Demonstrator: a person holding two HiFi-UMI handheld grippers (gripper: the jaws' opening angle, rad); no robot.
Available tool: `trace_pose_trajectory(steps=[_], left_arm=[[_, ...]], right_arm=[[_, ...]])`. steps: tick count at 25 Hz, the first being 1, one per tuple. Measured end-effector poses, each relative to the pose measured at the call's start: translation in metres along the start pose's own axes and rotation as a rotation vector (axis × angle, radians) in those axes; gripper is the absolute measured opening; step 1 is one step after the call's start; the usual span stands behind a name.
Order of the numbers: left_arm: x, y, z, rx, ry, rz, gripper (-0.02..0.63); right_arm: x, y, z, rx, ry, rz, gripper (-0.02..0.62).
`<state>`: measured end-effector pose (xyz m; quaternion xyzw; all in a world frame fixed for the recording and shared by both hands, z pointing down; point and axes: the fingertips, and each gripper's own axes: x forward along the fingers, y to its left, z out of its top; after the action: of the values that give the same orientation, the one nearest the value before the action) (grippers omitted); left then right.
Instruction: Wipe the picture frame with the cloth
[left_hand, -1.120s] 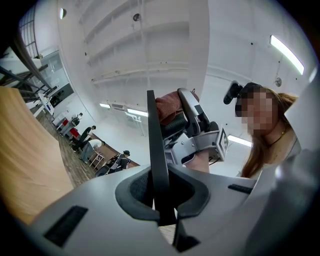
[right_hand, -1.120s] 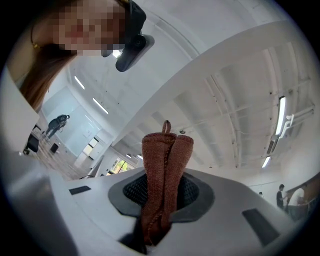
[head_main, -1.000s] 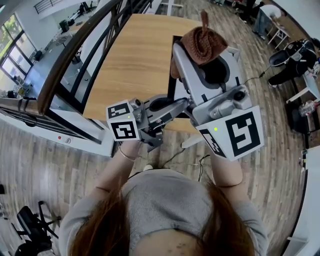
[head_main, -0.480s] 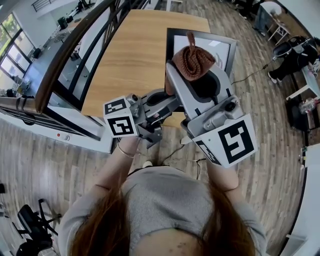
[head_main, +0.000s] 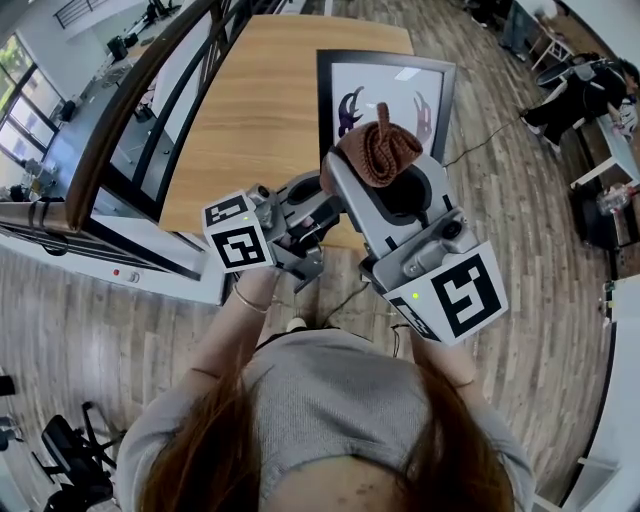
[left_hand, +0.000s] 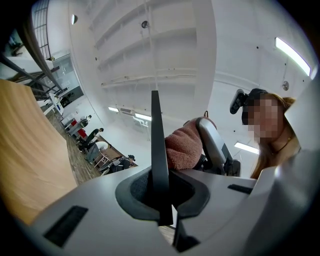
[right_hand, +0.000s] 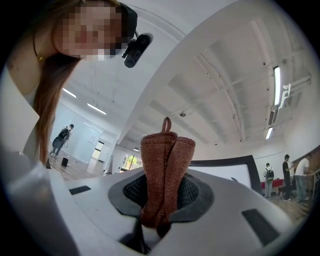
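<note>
A black picture frame (head_main: 385, 95) with a white print stands tilted over the wooden table (head_main: 255, 110). My left gripper (head_main: 318, 205) is shut on its near left edge. In the left gripper view that frame edge (left_hand: 156, 145) rises as a thin black blade from between the jaws. Just right of it, my right gripper (head_main: 368, 172) is shut on a bunched brown knitted cloth (head_main: 378, 150), which sits in front of the frame's lower part. The cloth (right_hand: 164, 170) stands up from the jaws in the right gripper view, with the frame (right_hand: 225, 167) behind it. The cloth (left_hand: 182, 147) also shows in the left gripper view.
A dark railing with glass panels (head_main: 130, 110) runs along the table's left side, with a drop to a lower floor beyond. Wood flooring (head_main: 520, 200) surrounds the table. Chairs and a desk (head_main: 590, 90) stand at the right.
The right gripper with the cloth has come down and nearer to me. Much more of the frame's face now shows above the cloth. The left gripper has hardly moved.
</note>
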<state>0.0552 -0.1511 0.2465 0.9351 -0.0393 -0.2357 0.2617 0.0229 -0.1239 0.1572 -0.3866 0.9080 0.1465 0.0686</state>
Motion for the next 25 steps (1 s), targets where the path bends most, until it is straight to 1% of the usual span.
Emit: trace_pose_trajectory(steps=[4, 8, 12, 17, 22, 25], left_arm=[[0.000, 0.000, 0.001, 0.006, -0.005, 0.012, 0.021], [0.002, -0.001, 0.006, 0.011, -0.010, 0.010, 0.021], [0.000, 0.004, 0.013, 0.022, -0.009, 0.017, 0.021], [-0.007, 0.015, 0.036, 0.008, -0.030, 0.035, 0.021], [-0.007, 0.020, 0.032, -0.004, -0.043, 0.042, 0.021], [-0.007, 0.020, 0.034, -0.028, -0.071, 0.033, 0.021]], right_arm=[[-0.011, 0.006, -0.001, 0.001, 0.010, -0.001, 0.096], [-0.019, 0.009, -0.001, 0.040, 0.003, 0.010, 0.097], [-0.018, 0.013, -0.005, 0.009, 0.033, 0.008, 0.097], [-0.002, 0.015, -0.009, 0.017, 0.058, 0.011, 0.097], [-0.012, 0.020, -0.017, 0.044, 0.062, 0.022, 0.095], [-0.023, 0.020, -0.026, 0.072, 0.073, 0.020, 0.095]])
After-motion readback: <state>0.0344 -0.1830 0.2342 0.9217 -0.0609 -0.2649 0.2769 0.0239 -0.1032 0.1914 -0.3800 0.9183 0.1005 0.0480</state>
